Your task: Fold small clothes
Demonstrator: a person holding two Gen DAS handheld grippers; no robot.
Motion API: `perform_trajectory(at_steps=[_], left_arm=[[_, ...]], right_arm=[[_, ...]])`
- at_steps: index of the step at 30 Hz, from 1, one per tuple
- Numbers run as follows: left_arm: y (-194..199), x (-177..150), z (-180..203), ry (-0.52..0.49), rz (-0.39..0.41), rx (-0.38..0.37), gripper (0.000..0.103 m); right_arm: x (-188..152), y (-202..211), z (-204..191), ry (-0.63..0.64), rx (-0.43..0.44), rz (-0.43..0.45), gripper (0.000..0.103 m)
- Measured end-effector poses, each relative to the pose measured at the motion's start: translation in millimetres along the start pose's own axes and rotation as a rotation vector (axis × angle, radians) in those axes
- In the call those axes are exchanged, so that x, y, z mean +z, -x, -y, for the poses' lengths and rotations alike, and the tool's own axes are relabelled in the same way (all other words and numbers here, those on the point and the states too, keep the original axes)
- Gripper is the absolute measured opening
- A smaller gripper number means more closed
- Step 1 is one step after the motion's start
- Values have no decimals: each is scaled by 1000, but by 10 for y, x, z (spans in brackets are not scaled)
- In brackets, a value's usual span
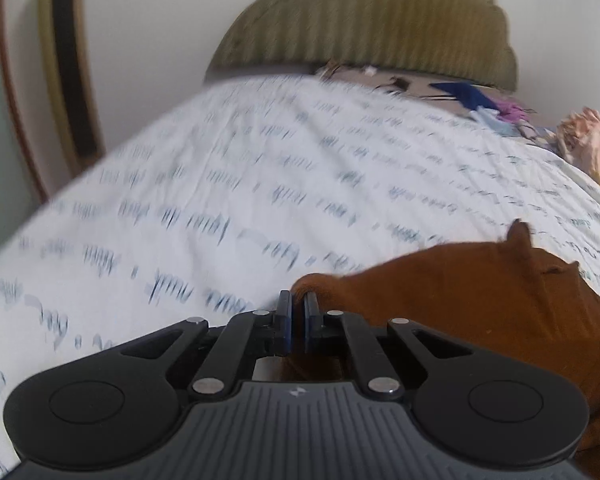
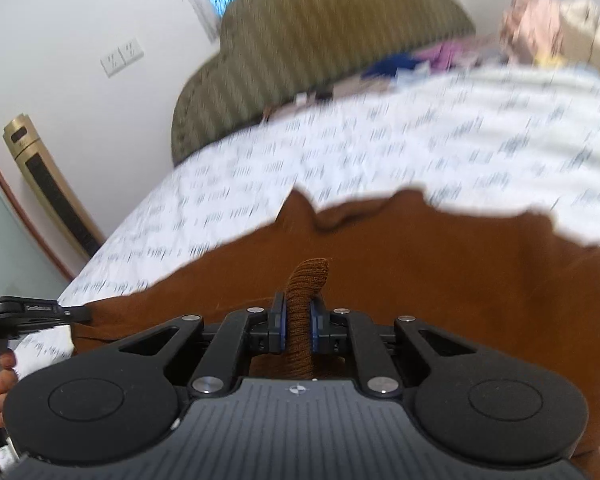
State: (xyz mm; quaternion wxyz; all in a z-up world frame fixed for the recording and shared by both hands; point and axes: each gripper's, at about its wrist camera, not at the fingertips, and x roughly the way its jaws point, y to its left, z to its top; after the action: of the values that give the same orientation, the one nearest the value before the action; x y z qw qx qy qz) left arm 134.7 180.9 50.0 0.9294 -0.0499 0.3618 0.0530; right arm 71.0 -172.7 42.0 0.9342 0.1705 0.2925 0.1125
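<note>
Right wrist view: my right hand-held gripper [image 2: 297,312] and left hand-held gripper [image 1: 297,307] clamp the brown garment [image 2: 440,272] at 6 o'clock on the bed [image 2: 380,148]; folding looks barely begun.

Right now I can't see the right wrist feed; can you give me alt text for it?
The right gripper is shut on a ribbed edge of the brown garment, which spreads across a white printed bedsheet. The left gripper pokes in at the left edge, at the garment's far corner. Behind are an olive headboard and a pile of clothes, all motion-blurred.
</note>
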Motion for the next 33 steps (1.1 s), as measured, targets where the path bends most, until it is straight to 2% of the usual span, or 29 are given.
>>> perform_trajectory(at_steps=[4,11,16,19,23,26,29,33], left_arm=[[37,159,303,-64,26,-2,5],[-96,258,845,-174,-5,-10,6],[-314,205,1119,-248,4,41,6],[-415,206,1095,-244,-4,81,8],[-496,240,826,-160,-49,87,8],[-490,201,635,-138,-68,97,8],[-389,80,518,-148,-66,79,8],[-245,-154,557,-230,-64,28,9]], right_arm=[[105,145,163,-4,-48,47,15],[127,373,586,-95,-111,73,15],[64,445,842,-138,-158,70,15],[31,450,990,-157,-197,69,15],[-14,395,1168,-180,-240,52,15],[-59,343,1254,-184,-280,41,16],[-99,299,1339,-214,-295,15,24],[-119,376,1256,-152,-383,69,28]])
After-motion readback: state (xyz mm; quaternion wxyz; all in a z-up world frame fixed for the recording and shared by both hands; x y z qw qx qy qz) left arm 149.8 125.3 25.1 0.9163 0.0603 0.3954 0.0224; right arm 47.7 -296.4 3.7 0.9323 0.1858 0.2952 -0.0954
